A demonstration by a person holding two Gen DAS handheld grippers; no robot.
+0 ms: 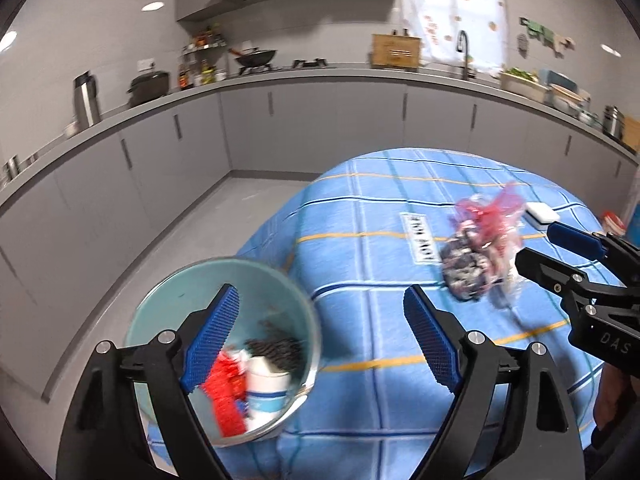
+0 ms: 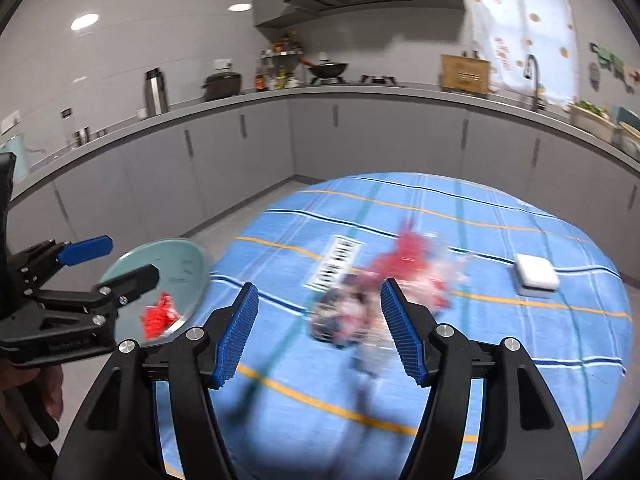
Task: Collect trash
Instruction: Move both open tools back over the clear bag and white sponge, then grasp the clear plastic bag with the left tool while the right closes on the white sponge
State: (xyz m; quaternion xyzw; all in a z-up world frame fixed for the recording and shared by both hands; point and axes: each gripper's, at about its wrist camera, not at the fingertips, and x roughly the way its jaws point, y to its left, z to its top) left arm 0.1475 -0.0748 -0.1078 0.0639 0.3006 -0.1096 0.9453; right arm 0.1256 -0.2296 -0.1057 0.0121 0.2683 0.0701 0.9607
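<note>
Kitchen, blue plaid tablecloth (image 2: 500,320). Pale green round bin (image 1: 188,280) at 9 o'clock holds red wrapper, paper cup. Crumpled red-and-clear plastic bag (image 2: 376,292) remains on cloth. Left gripper (image 1: 320,336), right gripper (image 2: 320,328): fingers spread, empty.

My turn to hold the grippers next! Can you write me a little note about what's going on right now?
Left gripper: open, holding nothing, over the bin's edge.
Right gripper: open, holding nothing, pointing at the crumpled plastic bag.
Done: the mint-green bin beside the table already holds a paper cup and red wrappers.
Left: the bag on the blue cloth probably goes in next. The white block may not be trash.
</note>
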